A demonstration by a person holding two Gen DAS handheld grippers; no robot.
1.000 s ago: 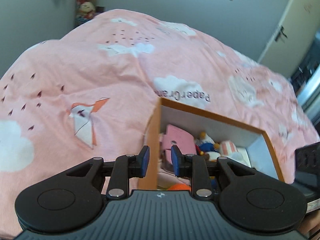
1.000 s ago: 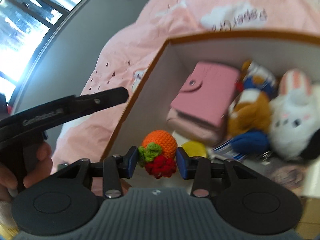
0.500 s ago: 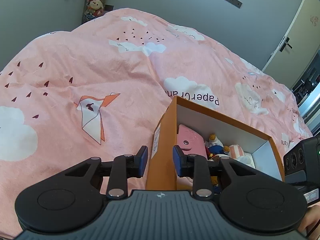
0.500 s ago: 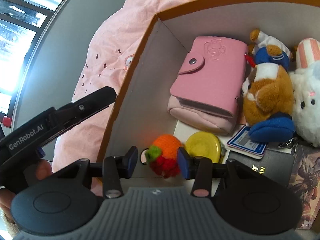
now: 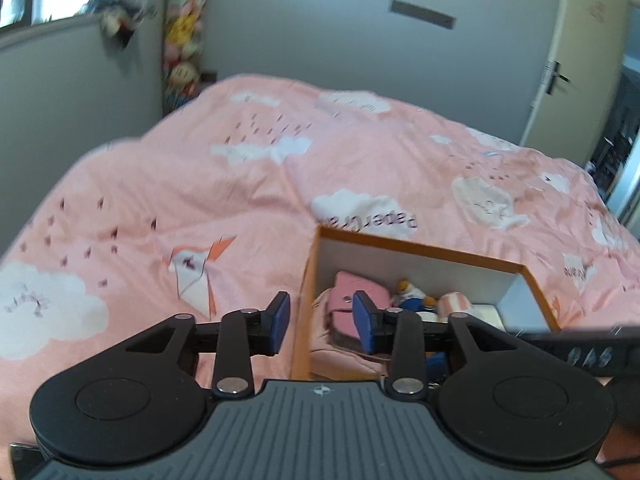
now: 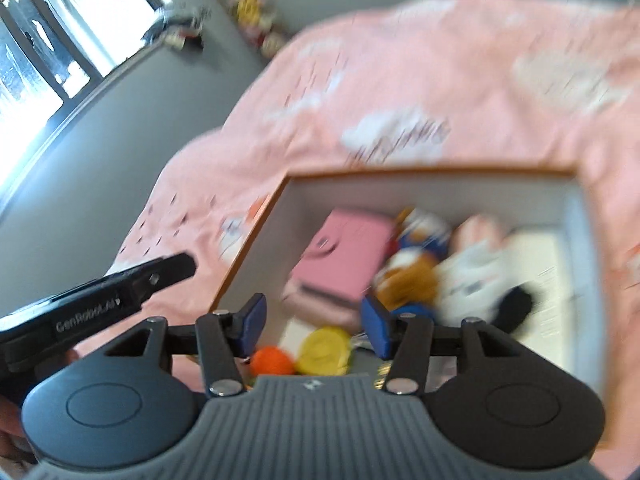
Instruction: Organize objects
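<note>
Looks near done: orange box holds wallet, plushes, crochet toy; left gripper and right gripper both spread, empty.

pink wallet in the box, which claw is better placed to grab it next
Right, probably. The right claw is open over the box, with the pink wallet just ahead. The left claw, also open, straddles the box's side wall.

Pink cloud-print bedspread, cream door

Left tool jaws apart, right tool jaws wide, empty
</note>
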